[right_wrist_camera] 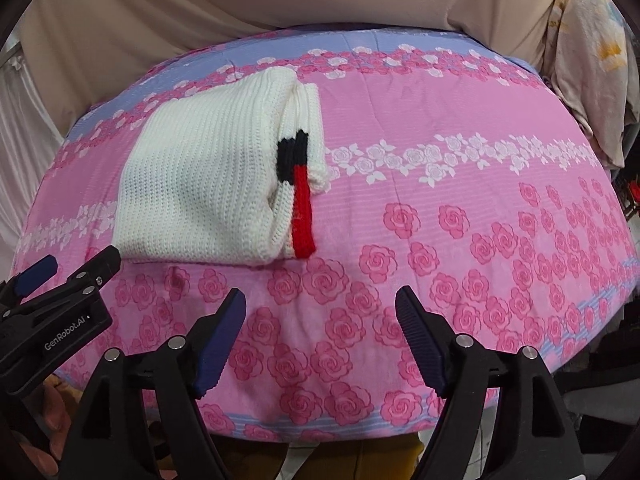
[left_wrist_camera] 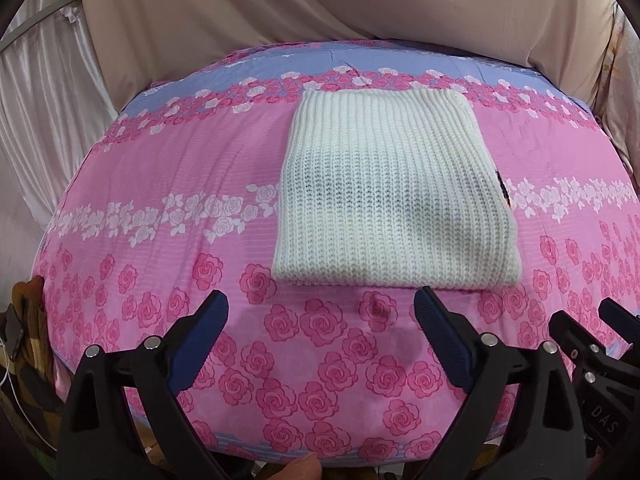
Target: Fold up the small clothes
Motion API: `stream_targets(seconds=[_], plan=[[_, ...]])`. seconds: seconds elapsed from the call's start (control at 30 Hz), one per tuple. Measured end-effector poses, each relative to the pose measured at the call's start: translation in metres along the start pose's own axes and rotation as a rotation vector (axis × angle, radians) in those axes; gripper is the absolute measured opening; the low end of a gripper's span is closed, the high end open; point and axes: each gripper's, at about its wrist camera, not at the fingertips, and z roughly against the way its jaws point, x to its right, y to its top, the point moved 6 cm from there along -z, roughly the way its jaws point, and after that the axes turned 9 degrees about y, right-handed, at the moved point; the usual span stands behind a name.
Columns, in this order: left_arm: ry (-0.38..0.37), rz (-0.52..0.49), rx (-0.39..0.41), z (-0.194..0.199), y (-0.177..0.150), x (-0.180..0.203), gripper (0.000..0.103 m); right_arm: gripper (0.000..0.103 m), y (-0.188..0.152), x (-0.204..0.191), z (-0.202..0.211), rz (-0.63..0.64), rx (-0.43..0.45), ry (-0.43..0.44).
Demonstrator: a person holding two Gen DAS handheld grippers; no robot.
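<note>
Draped beige cloth [left_wrist_camera: 320, 0] hangs behind the work surface, and pale curtain folds [left_wrist_camera: 36, 100] fall beyond its left edge. Your surface is a pink bedsheet [left_wrist_camera: 160, 184] printed with roses, with a lilac band along its far side and a row of white roses running across its middle.

On that sheet lies the white knit garment [left_wrist_camera: 392, 196], folded into a neat, flat rectangle. It rests clear of both of your tools, on the far side of them. From the right wrist view the same garment [right_wrist_camera: 200, 176] sits toward the left half of the sheet, and its right side shows stacked layers with a black patch and a red stripe [right_wrist_camera: 303, 212] running down toward the near edge.

Your left gripper [left_wrist_camera: 320, 300] hovers over the sheet just on the near side of the garment, its jaws spread wide, nothing between them but printed roses. The dark blue pads [left_wrist_camera: 200, 336] face each other across bare sheet.

Your right gripper [right_wrist_camera: 320, 300] hangs to the right of the garment's near corner, jaws also well apart and empty. In that view your other tool's black body pokes in from the left, just below the garment's near left corner.

A fingertip [left_wrist_camera: 304, 468] shows at the bottom of the left wrist view, below the sheet's near edge.
</note>
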Motion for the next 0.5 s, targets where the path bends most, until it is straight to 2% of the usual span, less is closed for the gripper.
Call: stream_targets(seconds=[0.5], plan=[[0.009, -0.013, -0.01, 0.0022, -0.0042, 0.004, 0.092, 0.075, -0.0011, -0.0091, 0.0045, 0.022, 0.012, 0.011]])
